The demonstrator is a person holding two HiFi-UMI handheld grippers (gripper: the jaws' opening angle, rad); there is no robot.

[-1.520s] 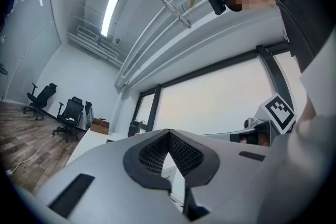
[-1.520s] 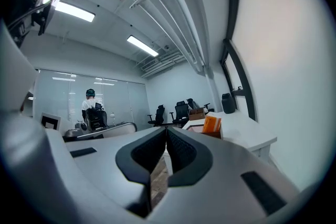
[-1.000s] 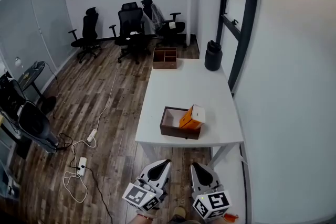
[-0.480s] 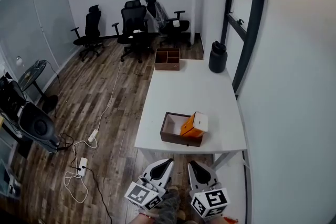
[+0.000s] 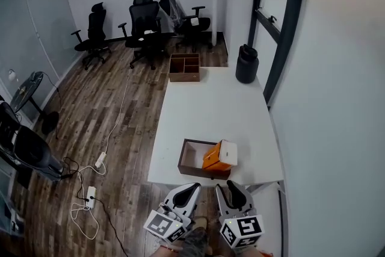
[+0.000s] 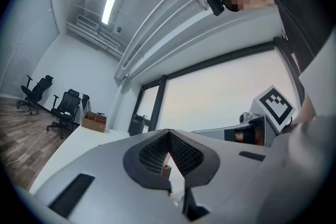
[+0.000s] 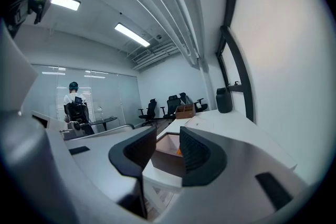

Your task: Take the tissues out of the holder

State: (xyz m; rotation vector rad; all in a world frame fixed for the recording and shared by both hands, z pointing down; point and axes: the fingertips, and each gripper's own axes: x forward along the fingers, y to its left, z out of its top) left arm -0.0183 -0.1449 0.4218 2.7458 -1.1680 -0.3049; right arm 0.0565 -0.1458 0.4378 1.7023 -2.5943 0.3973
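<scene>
Left gripper: jaws together, empty. Holder: at near edge of table; tissues (orange pack, white end) leaning inside, right end. Right gripper: jaws opening, nothing between. Step, likely: approach; next, reach forward, straddle pack.

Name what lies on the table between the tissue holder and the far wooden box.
Nothing: in the head view, bare table separates holder from box.
</scene>
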